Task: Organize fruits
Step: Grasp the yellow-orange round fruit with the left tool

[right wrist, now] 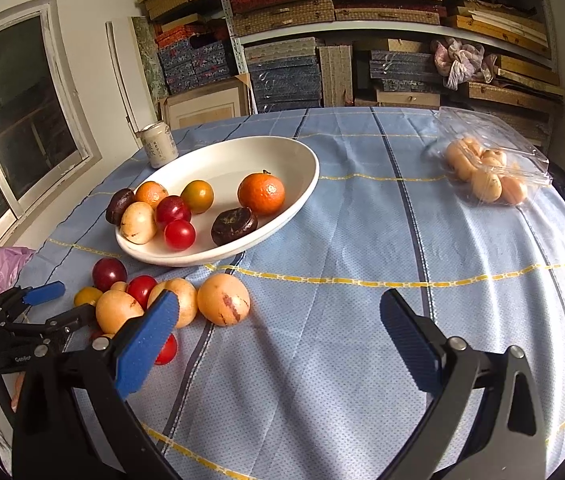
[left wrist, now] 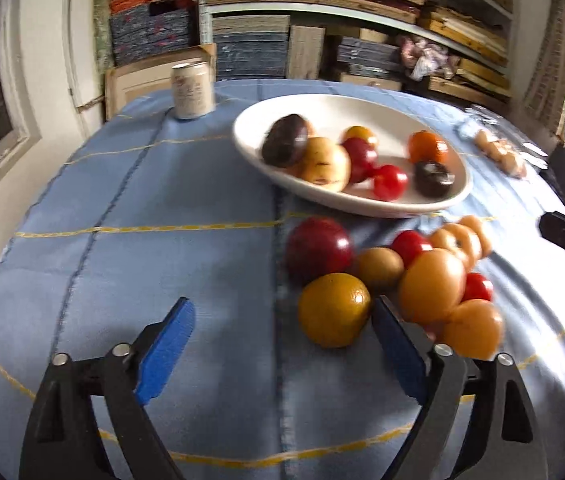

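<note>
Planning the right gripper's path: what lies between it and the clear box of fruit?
Only bare tablecloth between the right gripper and the clear box, seen in the right wrist view.

The left wrist view is smeared with motion blur, so the loose fruit pile point(left wrist: 398, 280) and the fruit in the white bowl point(left wrist: 362, 200) lose their edges. The can's point(right wrist: 159, 145) label is too small to read. A red tomato point(right wrist: 166, 350) sits half hidden behind the right gripper's blue pad point(right wrist: 148, 344). The clear packet point(left wrist: 502, 152) is a blur.

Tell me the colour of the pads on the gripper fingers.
Blue, on black arms; the pads show best in the right wrist view.
</note>
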Available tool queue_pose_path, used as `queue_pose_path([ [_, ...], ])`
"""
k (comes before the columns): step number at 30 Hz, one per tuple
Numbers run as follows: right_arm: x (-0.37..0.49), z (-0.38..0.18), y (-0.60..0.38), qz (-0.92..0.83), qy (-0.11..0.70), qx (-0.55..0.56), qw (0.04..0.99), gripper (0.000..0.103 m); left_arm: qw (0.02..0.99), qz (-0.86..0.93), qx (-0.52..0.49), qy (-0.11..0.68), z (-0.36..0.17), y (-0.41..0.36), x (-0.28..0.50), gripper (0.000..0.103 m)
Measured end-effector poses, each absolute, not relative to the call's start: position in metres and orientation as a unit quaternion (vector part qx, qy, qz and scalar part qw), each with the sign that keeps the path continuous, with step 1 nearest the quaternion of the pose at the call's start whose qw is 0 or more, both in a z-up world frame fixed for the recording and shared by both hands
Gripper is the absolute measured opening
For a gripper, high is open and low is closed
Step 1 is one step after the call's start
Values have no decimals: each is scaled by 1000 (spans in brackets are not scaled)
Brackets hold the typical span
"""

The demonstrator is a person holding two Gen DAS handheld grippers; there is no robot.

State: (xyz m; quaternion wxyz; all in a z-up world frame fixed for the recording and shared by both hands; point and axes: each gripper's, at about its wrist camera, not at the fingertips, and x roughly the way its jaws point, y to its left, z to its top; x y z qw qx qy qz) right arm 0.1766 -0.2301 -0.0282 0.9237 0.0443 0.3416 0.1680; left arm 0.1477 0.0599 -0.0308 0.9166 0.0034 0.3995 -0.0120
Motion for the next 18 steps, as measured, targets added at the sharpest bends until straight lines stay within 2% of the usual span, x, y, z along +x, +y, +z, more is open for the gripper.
queue_pose_path([
  [5, 176, -27, -231, 168, 341, 46, 924, 99, 919, 20, -5, 394, -29, 74, 145, 99],
  [11, 175, -27, -229, 171, 342, 44, 923, 99, 898, 41, 38, 437, -40, 61, 156, 100],
  [18, 172, -25, -228, 176, 338, 47, 923, 99, 893, 24, -3, 449, -46, 75, 157, 100],
])
